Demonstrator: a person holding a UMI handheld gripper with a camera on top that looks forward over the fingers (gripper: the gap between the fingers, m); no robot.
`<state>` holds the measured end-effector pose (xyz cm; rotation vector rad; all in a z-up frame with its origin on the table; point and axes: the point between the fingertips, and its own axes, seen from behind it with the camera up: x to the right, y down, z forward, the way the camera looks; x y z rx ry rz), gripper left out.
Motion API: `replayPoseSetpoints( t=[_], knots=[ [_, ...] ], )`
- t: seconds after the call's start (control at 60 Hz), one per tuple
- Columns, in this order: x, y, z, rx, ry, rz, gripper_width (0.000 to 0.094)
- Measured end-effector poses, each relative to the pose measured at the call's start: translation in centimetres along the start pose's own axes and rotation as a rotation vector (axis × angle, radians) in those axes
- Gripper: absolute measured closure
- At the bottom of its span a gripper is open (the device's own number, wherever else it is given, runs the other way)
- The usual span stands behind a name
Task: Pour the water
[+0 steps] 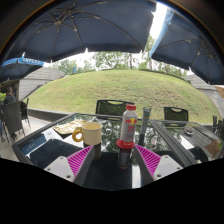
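Red-capped, red-labelled bottle stands upright at centre frame, just ahead of my tongs, a touch right of their midline. My tongs gape wide, holding nothing. Left of it sits a yellow mug on the glass bench; chairs stand beyond.

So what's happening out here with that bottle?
Someone is holding a grabbing tool over a glass patio table, under big blue umbrellas. Its two pink-padded fingers are open. A plastic bottle with a red cap stands on the table just ahead of them, not gripped yet. A yellow mug sits beside the bottle. No water is being poured at this moment.
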<state>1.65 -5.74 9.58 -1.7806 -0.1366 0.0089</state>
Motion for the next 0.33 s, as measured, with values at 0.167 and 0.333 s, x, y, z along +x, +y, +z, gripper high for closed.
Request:
replayPoseSetpoints(
  t=[0.167,0.333],
  knots=[
    [-1.6,0.5,-2.0,0.02,-0.031,-0.018,0.0097],
    [-1.1,0.6,-2.3,0.027,-0.042,0.007,0.0091]
  ],
)
